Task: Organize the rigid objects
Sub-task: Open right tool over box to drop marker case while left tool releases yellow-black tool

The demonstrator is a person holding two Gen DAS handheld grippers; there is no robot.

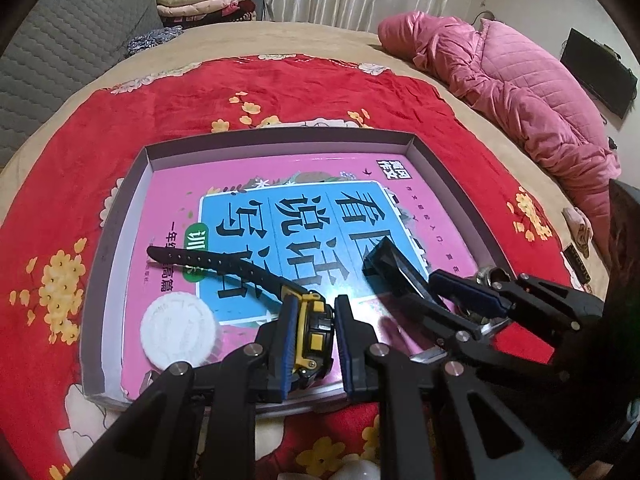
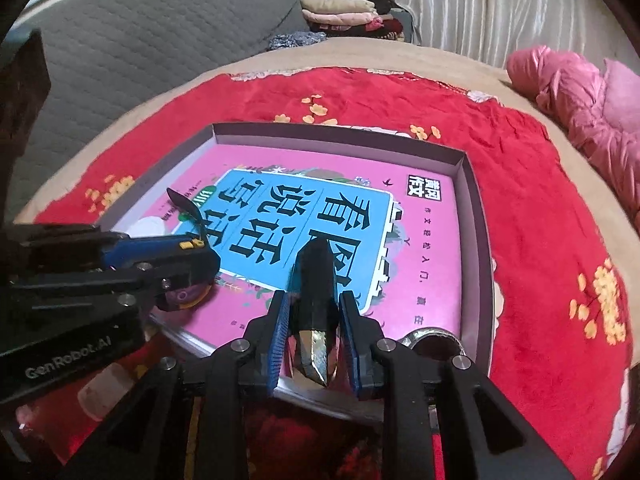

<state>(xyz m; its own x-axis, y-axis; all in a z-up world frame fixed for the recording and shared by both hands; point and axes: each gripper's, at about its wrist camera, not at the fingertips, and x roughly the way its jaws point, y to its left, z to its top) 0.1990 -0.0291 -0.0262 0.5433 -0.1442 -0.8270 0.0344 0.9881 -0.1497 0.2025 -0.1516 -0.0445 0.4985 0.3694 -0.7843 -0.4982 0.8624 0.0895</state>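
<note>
Bed under a red floral blanket [image 1: 132, 128]; on it the shallow box [image 1: 440, 184], lined by a pink book [image 1: 168, 196]. My left gripper [image 1: 316, 340] is clamped on the yellow-black watch [image 1: 314, 334], low over the box's near edge. My right gripper [image 2: 314, 340] straddles the dark faceted piece [image 2: 316, 300] — pads barely off it, it seems. Risk: the strap drags the white lid [image 1: 180, 336]; the piece slides on the glossy cover.
</note>
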